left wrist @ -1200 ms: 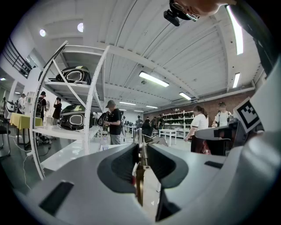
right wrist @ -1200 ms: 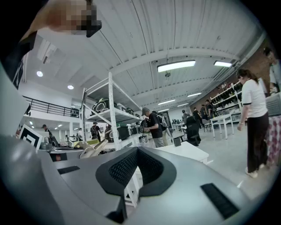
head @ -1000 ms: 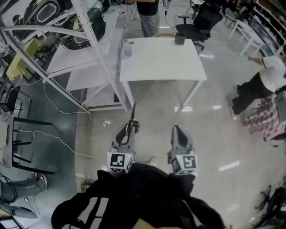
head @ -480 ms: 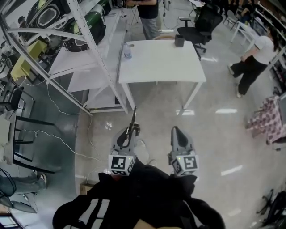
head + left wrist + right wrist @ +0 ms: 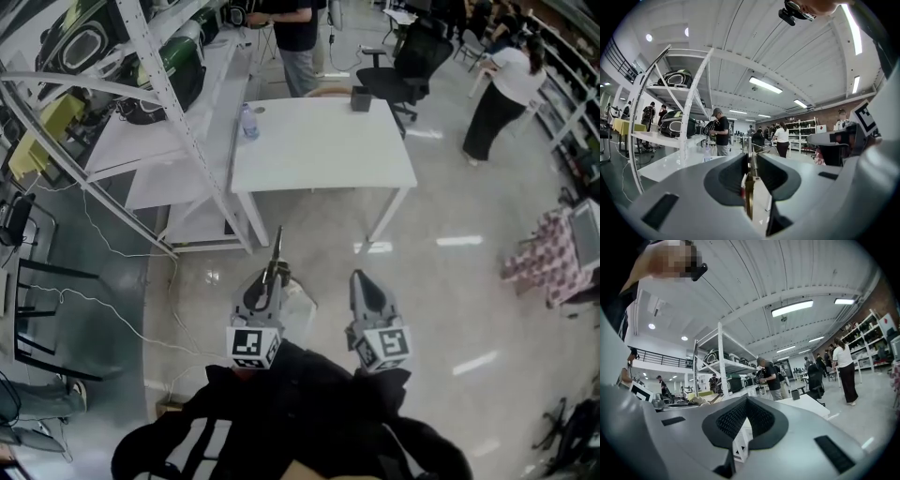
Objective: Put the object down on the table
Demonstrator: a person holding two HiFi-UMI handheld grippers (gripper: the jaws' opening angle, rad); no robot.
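Two grippers sit low in the head view. The left gripper is clamped on a thin rod-like object that sticks up past its tips toward the white table. The right gripper sits beside it, carrying nothing. The table fills the upper middle of the frame, with a bottle at its far left corner and a small dark box at its far edge. Over the last second the table has slid lower in the frame and looks nearer, while both grippers have kept their places in the frame. So this looks like the approach, and the object is not yet over the tabletop.

Left gripper view: the jaws stand narrow, pinching the object, a brassy strip with a coil spring above it, upright in the centre. The bottle shows beyond, left of centre.

Right gripper view: the right gripper has its dark pads closed together, with nothing between them. The table lies ahead, right of centre. Several more steps seem needed before setting the object down.
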